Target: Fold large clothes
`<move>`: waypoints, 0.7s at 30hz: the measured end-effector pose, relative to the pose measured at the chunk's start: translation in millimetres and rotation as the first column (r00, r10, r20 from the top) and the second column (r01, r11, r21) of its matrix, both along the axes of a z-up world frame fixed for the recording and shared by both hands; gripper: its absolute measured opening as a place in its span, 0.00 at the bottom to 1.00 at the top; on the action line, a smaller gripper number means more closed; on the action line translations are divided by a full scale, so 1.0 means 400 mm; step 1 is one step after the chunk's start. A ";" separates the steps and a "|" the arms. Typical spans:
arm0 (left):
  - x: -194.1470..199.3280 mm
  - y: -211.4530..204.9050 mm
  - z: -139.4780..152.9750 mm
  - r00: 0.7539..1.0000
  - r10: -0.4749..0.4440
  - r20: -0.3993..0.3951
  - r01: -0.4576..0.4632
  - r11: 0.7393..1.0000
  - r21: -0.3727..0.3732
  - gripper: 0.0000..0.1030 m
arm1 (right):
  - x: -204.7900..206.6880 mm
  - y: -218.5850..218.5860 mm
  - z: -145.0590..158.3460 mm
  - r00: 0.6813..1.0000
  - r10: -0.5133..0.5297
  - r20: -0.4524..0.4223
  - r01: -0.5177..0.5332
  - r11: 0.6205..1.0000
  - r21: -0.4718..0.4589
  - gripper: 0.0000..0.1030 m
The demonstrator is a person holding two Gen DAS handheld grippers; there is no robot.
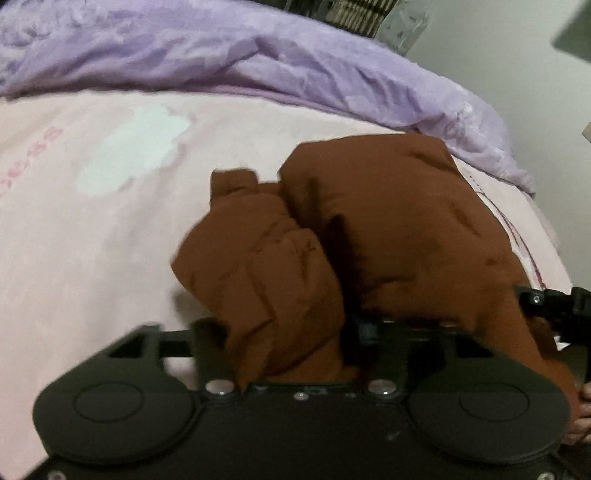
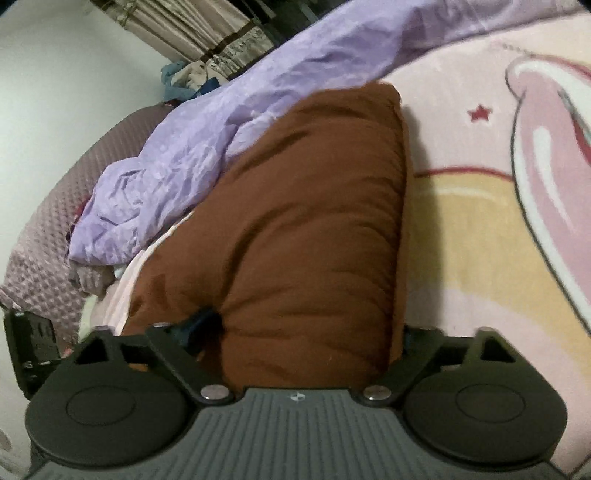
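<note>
Both grippers buried in a brown padded jacket on the bed

Close in, the left gripper (image 1: pixel 288 354) pinches a bunched fold of the brown padded jacket (image 1: pixel 388 229), its jaws drawn narrow with cloth filling the gap; at the right edge of its view the right gripper's black fingers press into the same bundle. The right gripper (image 2: pixel 295 332) straddles the wide quilted bulk with jaws spread far apart; whether the pads actually press it I cannot tell. Both point downward. Only the right view shows the cartoon print on the pink blanket (image 2: pixel 480 229); beyond lie the crumpled lilac duvet (image 1: pixel 258 62) and curtains (image 2: pixel 207 33).
</note>
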State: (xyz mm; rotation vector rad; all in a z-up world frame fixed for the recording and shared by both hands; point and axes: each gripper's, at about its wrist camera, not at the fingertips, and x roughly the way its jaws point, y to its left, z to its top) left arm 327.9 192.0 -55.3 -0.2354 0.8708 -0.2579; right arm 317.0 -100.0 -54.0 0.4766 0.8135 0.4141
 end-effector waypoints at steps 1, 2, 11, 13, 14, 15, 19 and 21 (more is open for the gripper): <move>-0.010 -0.012 0.011 1.000 0.000 0.017 0.000 1.000 0.027 0.31 | -0.010 0.009 0.017 1.000 -0.001 0.014 0.001 1.000 -0.026 0.76; -0.021 -0.017 0.019 1.000 -0.001 0.030 0.000 0.999 0.049 0.25 | -0.008 0.013 0.028 1.000 -0.004 0.020 0.004 0.999 -0.040 0.72; -0.111 -0.051 0.154 0.977 0.042 0.207 -0.041 0.999 -0.010 0.15 | -0.049 -0.048 0.146 0.995 0.006 0.099 -0.005 1.000 -0.014 0.57; -0.118 -0.107 0.190 0.969 0.016 0.248 -0.017 1.000 0.000 0.15 | -0.065 -0.091 0.188 0.992 -0.007 0.124 0.008 1.000 -0.006 0.57; -0.121 -0.140 0.210 0.964 -0.005 0.267 0.007 1.000 -0.006 0.15 | -0.077 -0.121 0.213 0.990 -0.018 0.137 0.019 1.000 -0.003 0.57; -0.117 -0.168 0.223 0.959 -0.023 0.283 0.028 1.000 -0.014 0.15 | -0.086 -0.150 0.233 0.989 -0.031 0.146 0.032 0.999 -0.002 0.57; -0.093 -0.303 0.261 0.943 -0.094 0.319 0.114 0.992 -0.045 0.15 | -0.123 -0.296 0.311 0.978 -0.113 0.176 0.117 0.993 -0.014 0.58; -0.071 -0.369 0.258 0.940 -0.130 0.315 0.159 0.985 -0.066 0.16 | -0.144 -0.364 0.326 0.970 -0.145 0.194 0.154 0.987 -0.032 0.59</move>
